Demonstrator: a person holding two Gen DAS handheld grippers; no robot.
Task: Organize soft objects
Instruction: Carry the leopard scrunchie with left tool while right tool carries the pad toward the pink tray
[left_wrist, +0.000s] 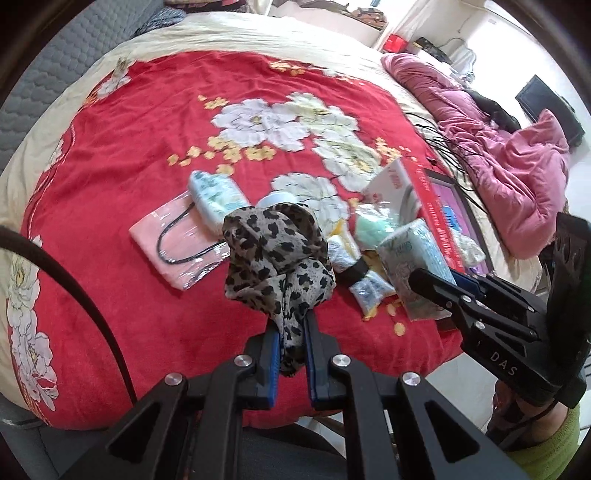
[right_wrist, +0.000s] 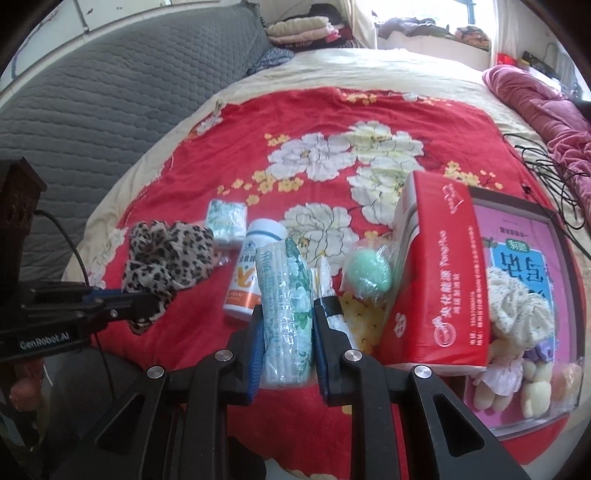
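gripping: left gripper (left_wrist: 291, 328) clamped on leopard scarf (left_wrist: 275, 251), right gripper (right_wrist: 288, 325) clamped on tissue pack (right_wrist: 286, 306), both near bed edge. red blanket (left_wrist: 147, 147) open far left; red box (right_wrist: 439, 280) crowds right.

bed: red floral blanket (right_wrist: 177, 376) under the fingers
on it: pill bottle (right_wrist: 246, 280), pink bag (left_wrist: 177, 247), red box (right_wrist: 439, 280), ahead of fingers

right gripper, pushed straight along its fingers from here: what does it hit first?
Probably the white pill bottle with the orange label, lying just beyond the plastic-wrapped tissue pack clamped in the right gripper; the red floral blanket comes next. Depth is unclear.
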